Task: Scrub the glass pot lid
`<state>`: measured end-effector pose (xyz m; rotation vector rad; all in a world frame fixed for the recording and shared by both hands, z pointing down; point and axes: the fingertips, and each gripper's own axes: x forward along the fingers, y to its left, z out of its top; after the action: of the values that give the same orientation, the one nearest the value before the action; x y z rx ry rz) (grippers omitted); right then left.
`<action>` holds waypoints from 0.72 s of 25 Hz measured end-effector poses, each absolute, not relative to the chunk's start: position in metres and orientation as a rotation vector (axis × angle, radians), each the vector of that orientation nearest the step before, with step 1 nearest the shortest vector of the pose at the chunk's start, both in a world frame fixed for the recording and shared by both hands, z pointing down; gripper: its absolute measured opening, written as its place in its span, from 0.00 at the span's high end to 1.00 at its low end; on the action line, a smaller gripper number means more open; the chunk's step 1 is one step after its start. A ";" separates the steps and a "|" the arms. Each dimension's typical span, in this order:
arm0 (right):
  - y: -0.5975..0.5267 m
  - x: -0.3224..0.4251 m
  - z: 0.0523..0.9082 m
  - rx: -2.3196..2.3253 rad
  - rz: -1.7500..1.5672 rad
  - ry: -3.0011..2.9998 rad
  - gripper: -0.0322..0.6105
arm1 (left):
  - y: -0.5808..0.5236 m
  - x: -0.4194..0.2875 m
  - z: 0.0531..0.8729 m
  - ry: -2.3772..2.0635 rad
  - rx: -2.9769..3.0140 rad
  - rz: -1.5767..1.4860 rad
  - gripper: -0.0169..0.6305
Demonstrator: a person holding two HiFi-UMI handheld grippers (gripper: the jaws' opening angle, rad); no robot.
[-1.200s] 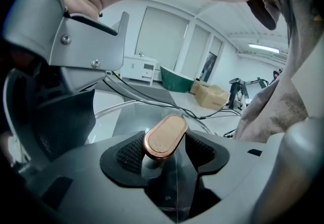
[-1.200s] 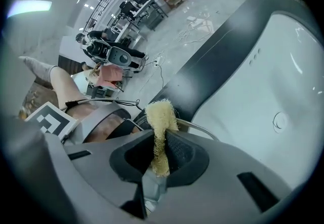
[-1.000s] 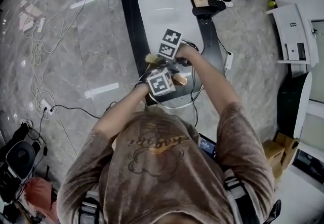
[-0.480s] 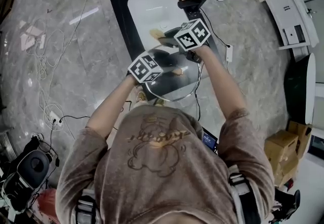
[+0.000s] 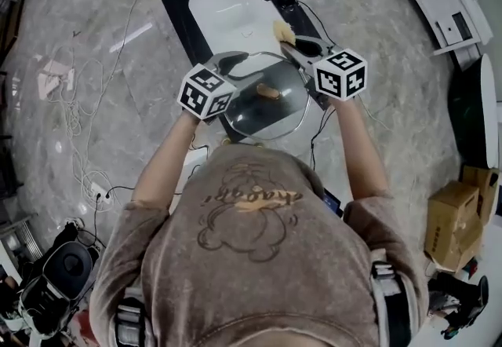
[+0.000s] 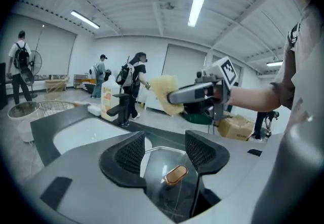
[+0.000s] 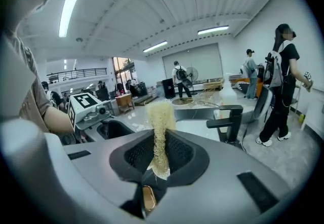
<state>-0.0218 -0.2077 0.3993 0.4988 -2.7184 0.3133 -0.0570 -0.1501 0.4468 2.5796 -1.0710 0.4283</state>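
A big open indoor hall set up as a test or lab space, not a home kitchen. Under the left gripper (image 6: 164, 152) and the right gripper (image 7: 159, 154), a free-standing black counter (image 5: 176, 0) with a white sink (image 5: 231, 12) and a black tap (image 7: 230, 116) stands alone on a marble-patterned floor (image 5: 118, 102) strewn with loose cables (image 5: 76, 114). Ahead of the left gripper, a ribbed white ceiling (image 6: 152, 5) carries long strip lights (image 6: 197, 2), and people with backpacks (image 6: 20, 63) stand about. Beyond the right gripper are a standing fan (image 7: 191, 73) and a railed upper gallery (image 7: 76, 73). Off to its right a cardboard box (image 5: 449, 228) sits on the floor
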 end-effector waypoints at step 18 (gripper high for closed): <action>-0.133 0.111 0.415 1.428 0.240 -2.696 0.87 | -0.131 -0.101 0.407 -1.562 2.493 0.057 0.61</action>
<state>0.1106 -0.1333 0.4149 1.4278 -2.6964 0.2403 -0.1007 -0.1314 0.4070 2.4929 -1.5624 0.0570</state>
